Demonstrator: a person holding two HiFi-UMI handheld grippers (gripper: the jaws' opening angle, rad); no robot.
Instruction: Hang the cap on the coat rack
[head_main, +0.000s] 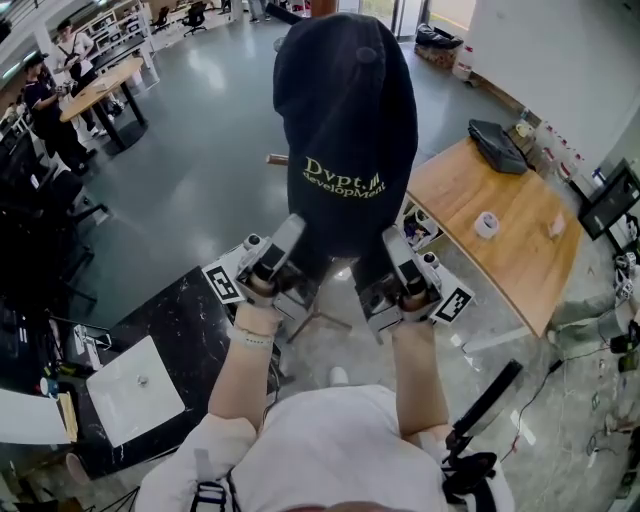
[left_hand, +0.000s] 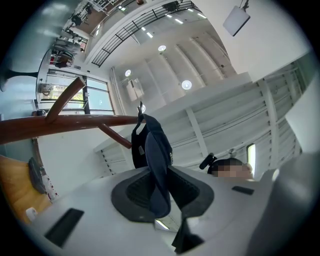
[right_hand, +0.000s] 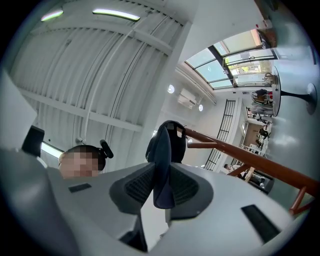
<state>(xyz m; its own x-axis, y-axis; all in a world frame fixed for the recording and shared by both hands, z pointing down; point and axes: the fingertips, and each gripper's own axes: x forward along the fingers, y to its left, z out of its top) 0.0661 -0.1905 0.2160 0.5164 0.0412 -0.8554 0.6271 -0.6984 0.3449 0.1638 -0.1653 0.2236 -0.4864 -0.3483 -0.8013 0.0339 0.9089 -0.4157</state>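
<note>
The cap is held up in the air in front of the person, crown uppermost, close to the tip of a red-brown rack arm; whether it touches the arm cannot be told. The left tool is pressed together on the cap's lower edge at one side, and the right tool is pressed together on the same edge at the other side. The pinched part appears to be the brim. Handling, as a judgement: the cap is light, its cloth crown soft and liable to fold, and the brim stiffer, so it gives the better hold. A grip at both ends of the brim keeps the crown open and steady. The cloth is not fragile, and the ribbed pads should hold it without slipping. Writing: yellow-green lettering on the dark front panel reads roughly "Dvpt.M" on the upper line and "developMent" below it. No other label can be read.
</note>
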